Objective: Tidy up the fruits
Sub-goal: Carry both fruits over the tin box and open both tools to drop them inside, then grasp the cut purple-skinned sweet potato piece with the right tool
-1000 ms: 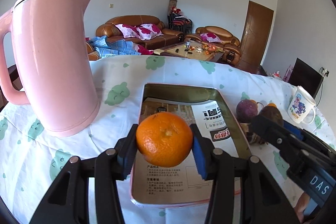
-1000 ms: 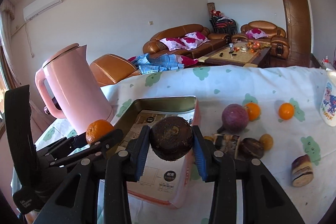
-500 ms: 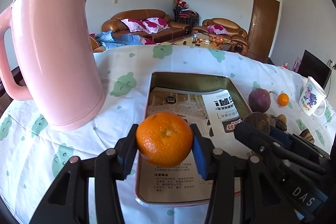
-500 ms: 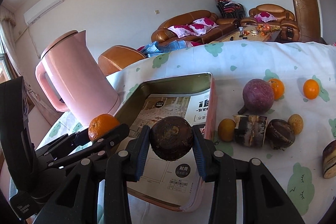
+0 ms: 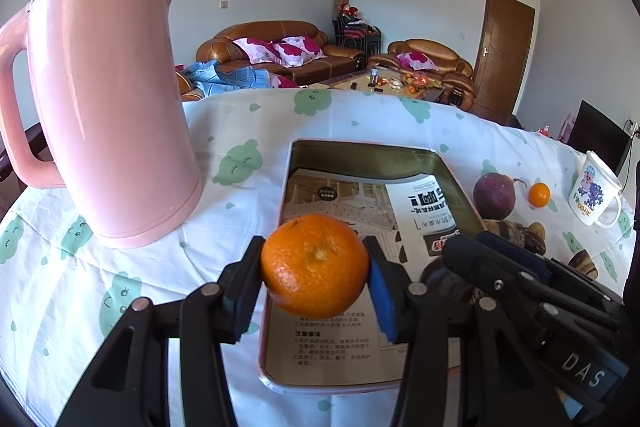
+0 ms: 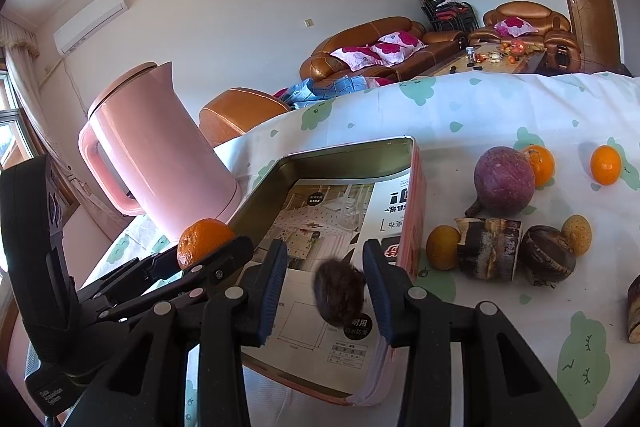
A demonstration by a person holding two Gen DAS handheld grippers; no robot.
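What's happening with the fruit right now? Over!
Left gripper shut on orange above tin tray. Right gripper open; dark brown fruit blurred between its fingers, over the tray. Nothing blocking.

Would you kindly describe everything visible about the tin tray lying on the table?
The tin tray is a shallow rectangular box with rounded corners, dull metal inside and pink outside. It lies flat and open on the cloud-print tablecloth, right of the pink kettle. A printed paper sheet lines its floor. A blurred dark brown fruit is above that sheet between the open right tool fingers.
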